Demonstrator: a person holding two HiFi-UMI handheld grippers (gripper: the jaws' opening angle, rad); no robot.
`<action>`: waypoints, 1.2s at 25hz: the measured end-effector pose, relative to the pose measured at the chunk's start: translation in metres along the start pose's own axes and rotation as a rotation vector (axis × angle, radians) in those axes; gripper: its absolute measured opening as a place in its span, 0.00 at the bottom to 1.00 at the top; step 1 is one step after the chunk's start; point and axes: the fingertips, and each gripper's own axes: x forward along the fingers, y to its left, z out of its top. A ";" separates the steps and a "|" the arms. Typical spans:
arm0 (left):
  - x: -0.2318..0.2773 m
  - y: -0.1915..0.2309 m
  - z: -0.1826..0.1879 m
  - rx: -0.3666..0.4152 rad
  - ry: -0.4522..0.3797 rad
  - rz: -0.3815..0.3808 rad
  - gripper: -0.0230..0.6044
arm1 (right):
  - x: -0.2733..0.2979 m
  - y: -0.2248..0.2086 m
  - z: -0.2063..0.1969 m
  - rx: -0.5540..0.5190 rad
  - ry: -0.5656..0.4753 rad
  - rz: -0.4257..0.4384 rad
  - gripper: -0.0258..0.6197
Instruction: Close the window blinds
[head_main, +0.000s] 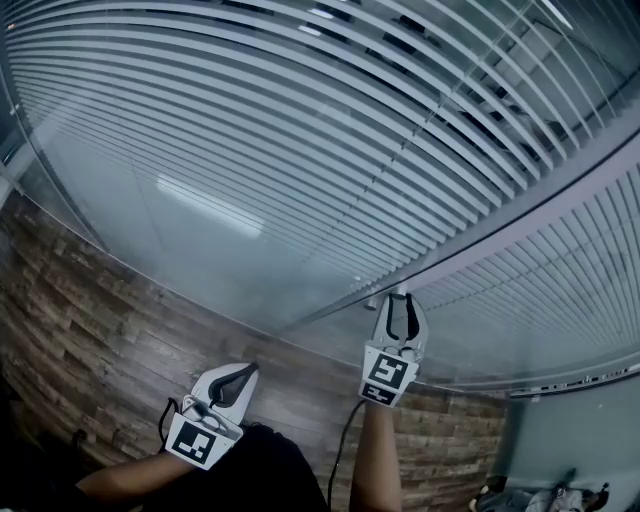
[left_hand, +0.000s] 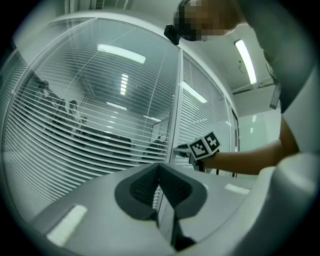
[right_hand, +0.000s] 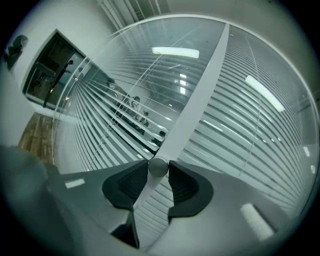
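White slatted blinds (head_main: 300, 150) hang behind glass on both sides of a pale frame post (head_main: 500, 240). A small round grey knob (right_hand: 158, 167) sits on that post (right_hand: 195, 100). My right gripper (right_hand: 158, 169) is shut on the knob, one dark pad pressed on each side. In the head view the right gripper (head_main: 401, 300) reaches up to the post. The slats stand partly open, with a room showing through them (left_hand: 90, 135). My left gripper (head_main: 245, 372) hangs lower left, away from the glass. Its jaws (left_hand: 160, 172) meet at the tips with nothing between them.
Wood-look flooring (head_main: 100, 330) runs along the foot of the glass wall. People (left_hand: 65, 115) sit in the room behind the left pane. The forearm holding the right gripper (left_hand: 250, 157) crosses the left gripper view at the right. A plain wall (head_main: 570, 430) stands at the lower right.
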 end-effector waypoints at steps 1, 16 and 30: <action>-0.001 0.006 -0.002 -0.005 0.001 0.001 0.03 | 0.003 0.001 -0.001 0.052 0.007 0.002 0.25; -0.015 0.037 -0.013 -0.077 0.043 0.013 0.03 | 0.009 -0.009 -0.010 0.450 0.030 -0.004 0.26; 0.023 0.019 -0.026 -0.058 0.096 0.024 0.03 | 0.015 -0.006 -0.017 0.521 -0.024 0.114 0.25</action>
